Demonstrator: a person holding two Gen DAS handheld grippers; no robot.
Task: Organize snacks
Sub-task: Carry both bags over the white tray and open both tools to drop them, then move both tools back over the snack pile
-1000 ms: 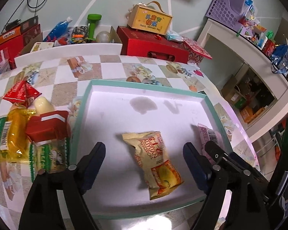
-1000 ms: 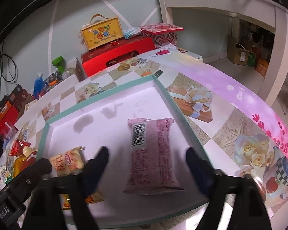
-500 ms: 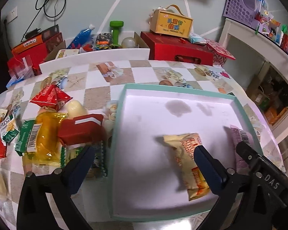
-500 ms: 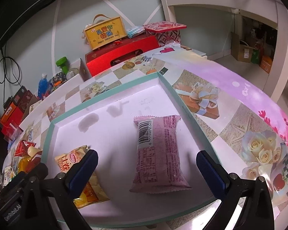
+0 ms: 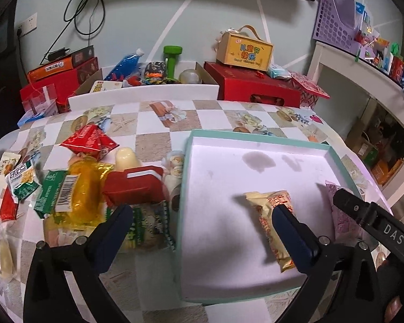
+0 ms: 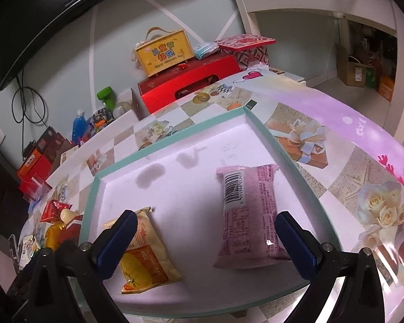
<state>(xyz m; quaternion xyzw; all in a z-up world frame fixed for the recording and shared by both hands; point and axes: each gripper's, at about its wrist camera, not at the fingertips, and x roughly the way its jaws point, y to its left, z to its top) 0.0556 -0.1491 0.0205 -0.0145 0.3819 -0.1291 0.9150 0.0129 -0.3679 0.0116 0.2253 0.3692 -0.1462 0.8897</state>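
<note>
A white tray with a teal rim (image 5: 187, 161) lies on the patterned table. In it are a yellow snack packet (image 5: 266, 207) and a pink packet (image 6: 247, 215) with its barcode up. My left gripper (image 5: 204, 231) is open over the tray's left rim, its right finger above the yellow packet and touching nothing. To its left lies a pile of snacks: a red box (image 5: 134, 185), a yellow bag (image 5: 83, 191) and a red packet (image 5: 90, 141). My right gripper (image 6: 206, 239) is open above the tray (image 6: 282, 156), the pink packet lying loose between its fingers, the yellow packet (image 6: 145, 253) under its left finger.
The black housing (image 5: 371, 223) of the right-hand tool crosses the tray's right side in the left wrist view. Red gift boxes (image 5: 256, 88), a yellow carry box (image 5: 245, 49) and a carton of bottles (image 5: 148, 72) stand behind the table. A white shelf (image 5: 363, 72) is at right.
Both grippers' jaws have spread from partly open to wide open around the packets in the tray. The left gripper has swung left, bringing the snack pile into view.
</note>
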